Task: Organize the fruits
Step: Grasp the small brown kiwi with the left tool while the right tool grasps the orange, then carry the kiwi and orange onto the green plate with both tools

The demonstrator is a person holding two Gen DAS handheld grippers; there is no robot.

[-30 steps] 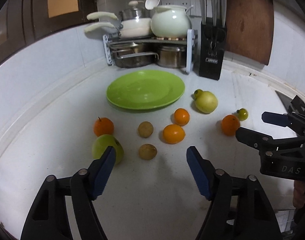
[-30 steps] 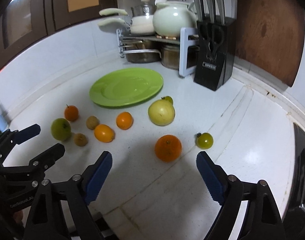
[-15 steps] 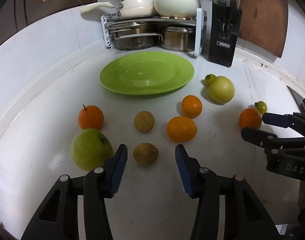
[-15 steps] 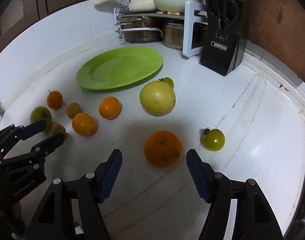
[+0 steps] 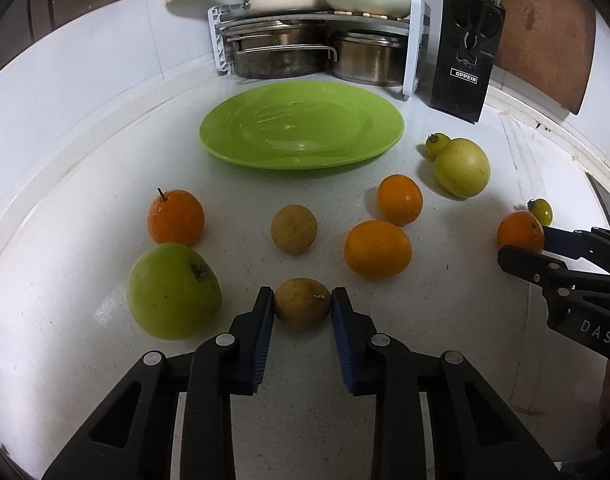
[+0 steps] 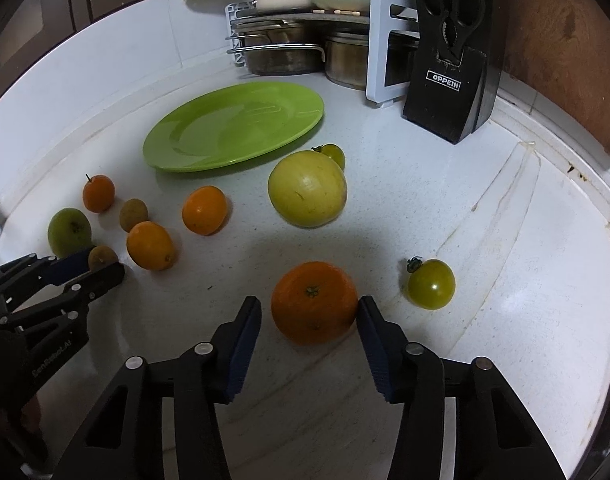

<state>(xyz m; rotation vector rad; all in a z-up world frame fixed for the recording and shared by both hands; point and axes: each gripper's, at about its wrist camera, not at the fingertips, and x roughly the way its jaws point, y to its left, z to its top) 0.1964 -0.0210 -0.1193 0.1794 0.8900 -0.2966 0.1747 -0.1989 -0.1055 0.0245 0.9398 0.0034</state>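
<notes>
Both handheld tools are showing matte black linkage arms studded with round silver rivets. The left gripper (image 5: 302, 308) is wearing ribbed blue pads (image 5: 263, 336) on its fingers, as is the right gripper (image 6: 309, 316). White lettering is running along each black body, reading partly "DAS".

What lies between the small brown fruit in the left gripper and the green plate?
In the left wrist view, another brown fruit sits on the counter between the gripped one and the green plate.
</notes>
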